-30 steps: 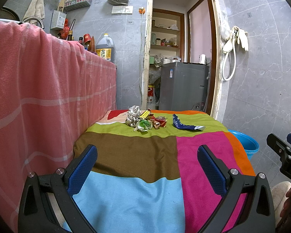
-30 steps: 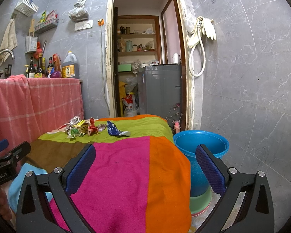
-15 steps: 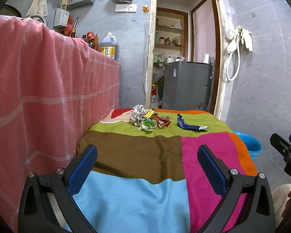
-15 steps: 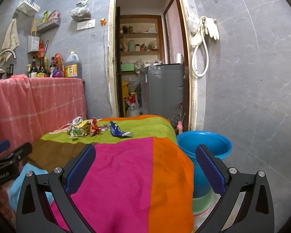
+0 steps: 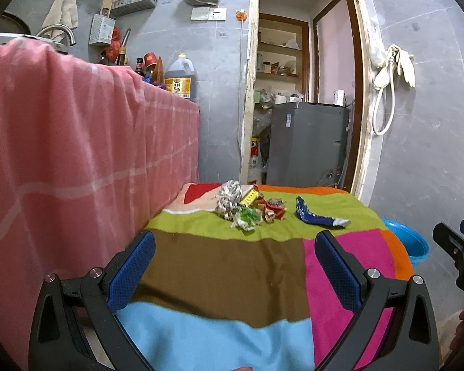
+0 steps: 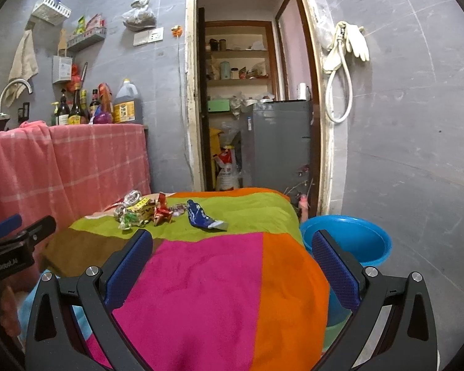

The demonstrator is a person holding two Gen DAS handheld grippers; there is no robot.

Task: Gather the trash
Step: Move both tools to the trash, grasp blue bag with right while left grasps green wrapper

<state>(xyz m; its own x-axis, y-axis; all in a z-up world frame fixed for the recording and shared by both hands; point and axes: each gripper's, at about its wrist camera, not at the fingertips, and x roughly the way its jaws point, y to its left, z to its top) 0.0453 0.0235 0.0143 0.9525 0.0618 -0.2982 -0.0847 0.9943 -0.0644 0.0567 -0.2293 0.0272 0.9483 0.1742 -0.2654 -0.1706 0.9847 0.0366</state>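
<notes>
A pile of crumpled wrappers (image 5: 247, 207) lies on the green stripe at the far end of a table covered with a colour-block cloth (image 5: 219, 281). A blue wrapper (image 5: 315, 216) lies alone to its right. Both show in the right wrist view too: the pile (image 6: 142, 211) and the blue wrapper (image 6: 202, 216). My left gripper (image 5: 235, 273) is open and empty above the brown and light-blue patches. My right gripper (image 6: 232, 273) is open and empty above the pink and orange patches. A blue basin (image 6: 349, 244) stands on the floor right of the table.
A counter draped in pink checked cloth (image 5: 77, 160) rises along the table's left side, with bottles (image 6: 86, 105) on top. A doorway behind the table holds a grey appliance (image 5: 306, 142). A tiled wall (image 6: 411, 142) stands at the right.
Both grippers have moved a little forward and lower toward the table's far end; the wrappers look slightly closer. Both stay open and empty.
</notes>
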